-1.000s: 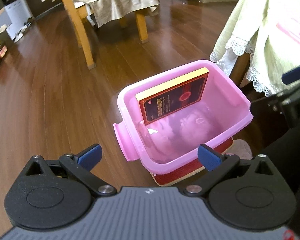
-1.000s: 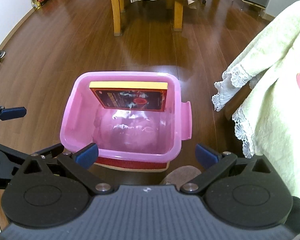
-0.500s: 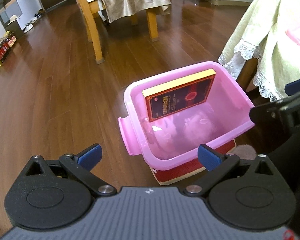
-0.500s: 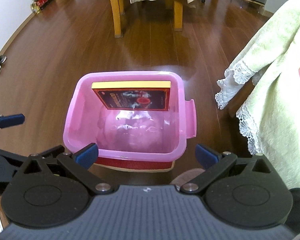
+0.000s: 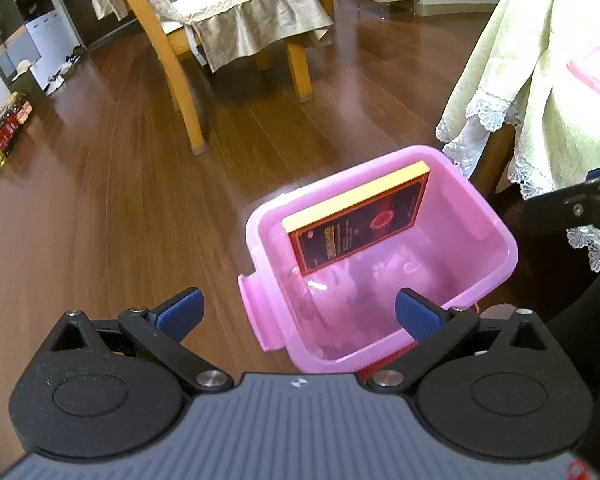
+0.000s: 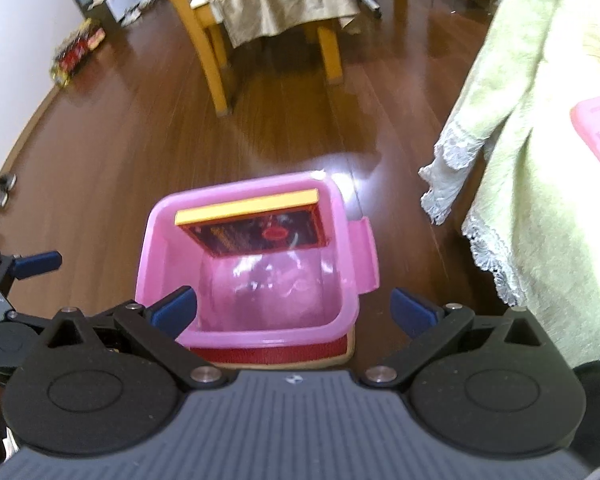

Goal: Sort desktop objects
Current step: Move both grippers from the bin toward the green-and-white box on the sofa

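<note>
text: none legible | book (image 5: 360,224) cover print — too blurred to read

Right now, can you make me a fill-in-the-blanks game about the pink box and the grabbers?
1. The book stands inside the ___ box.
2. The top edge of the book is coloured ___.
3. Both the left gripper and the right gripper have their jaws ___.
4. The box sits on a ___ floor.

Missing words: pink; yellow; open; wooden

wood floor (image 5: 100,200), red mat (image 6: 268,350) w/ pink bin (image 6: 352,248) on it
</note>
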A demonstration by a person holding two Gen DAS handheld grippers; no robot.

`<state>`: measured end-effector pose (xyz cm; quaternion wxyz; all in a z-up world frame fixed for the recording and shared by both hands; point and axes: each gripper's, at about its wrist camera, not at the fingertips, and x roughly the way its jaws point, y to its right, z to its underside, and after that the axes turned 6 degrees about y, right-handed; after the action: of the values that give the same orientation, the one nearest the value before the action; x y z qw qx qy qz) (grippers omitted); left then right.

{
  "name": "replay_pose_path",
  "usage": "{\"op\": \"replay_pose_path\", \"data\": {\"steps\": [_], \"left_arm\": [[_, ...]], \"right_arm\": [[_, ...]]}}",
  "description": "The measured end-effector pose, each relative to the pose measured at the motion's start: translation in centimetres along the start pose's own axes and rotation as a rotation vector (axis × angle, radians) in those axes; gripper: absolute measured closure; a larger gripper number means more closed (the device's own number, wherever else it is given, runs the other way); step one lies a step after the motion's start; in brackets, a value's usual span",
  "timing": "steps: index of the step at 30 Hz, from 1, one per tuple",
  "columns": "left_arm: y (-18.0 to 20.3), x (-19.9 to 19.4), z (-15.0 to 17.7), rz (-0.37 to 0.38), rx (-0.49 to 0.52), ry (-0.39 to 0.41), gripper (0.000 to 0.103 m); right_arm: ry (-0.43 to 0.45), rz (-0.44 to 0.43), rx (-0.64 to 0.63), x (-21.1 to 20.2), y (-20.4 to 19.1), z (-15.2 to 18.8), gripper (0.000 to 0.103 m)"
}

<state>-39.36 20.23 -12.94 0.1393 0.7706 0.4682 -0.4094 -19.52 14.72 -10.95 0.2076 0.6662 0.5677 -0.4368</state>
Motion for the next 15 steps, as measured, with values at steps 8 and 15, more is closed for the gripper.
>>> {"op": "replay_pose_path", "data": {"steps": [8,15], "left_arm": [[1.2,-0.3,-2.5,0.056,0.049,0.054,0.001],[4.8,-0.5,-6.1,0.147,0.141,0.129,0.001]], "right_arm": [[0.185,0.026,0.14,-3.7,4.0,-0.9,0.001],[0.334,0.128,0.267,-7.9,9.3,-1.0,0.001]]}}
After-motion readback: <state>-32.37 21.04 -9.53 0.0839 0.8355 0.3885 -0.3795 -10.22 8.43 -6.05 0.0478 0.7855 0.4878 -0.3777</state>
